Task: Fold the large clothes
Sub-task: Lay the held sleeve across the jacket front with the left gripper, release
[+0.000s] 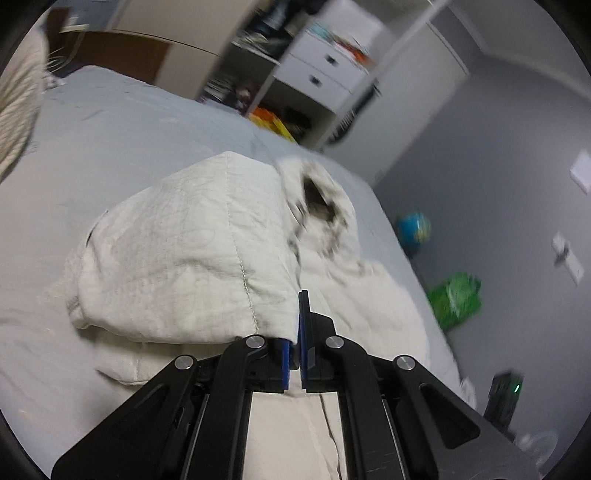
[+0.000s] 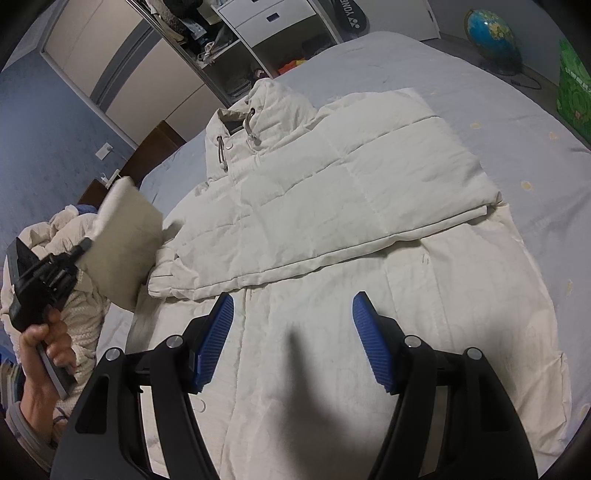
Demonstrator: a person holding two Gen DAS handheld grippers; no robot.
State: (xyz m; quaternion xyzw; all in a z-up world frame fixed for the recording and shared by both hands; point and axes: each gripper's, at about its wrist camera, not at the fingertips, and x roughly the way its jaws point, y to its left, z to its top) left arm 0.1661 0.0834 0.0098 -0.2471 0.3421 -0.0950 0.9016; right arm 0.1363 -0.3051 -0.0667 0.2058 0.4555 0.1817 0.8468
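On the bed point(image 2: 480, 85): a big cream puffer jacket point(image 2: 332, 192), partly folded.

The jacket lies flat across the grey-blue bedsheet, hood and drawcords point(image 2: 251, 125) at the far end, and one sleeve already lies across the chest. Over on the left, the left hand-held gripper point(image 1: 300, 321) has its blue pads pressed together on the cuff end of the other sleeve point(image 2: 125, 240), which is held up off the bed. The right hand-held gripper point(image 2: 291, 339) hangs over the near part of the jacket with its jaws spread wide and nothing between them. A globe point(image 2: 491, 33) and a green bag point(image 2: 572, 92) sit on the floor beyond the bed's far right side.
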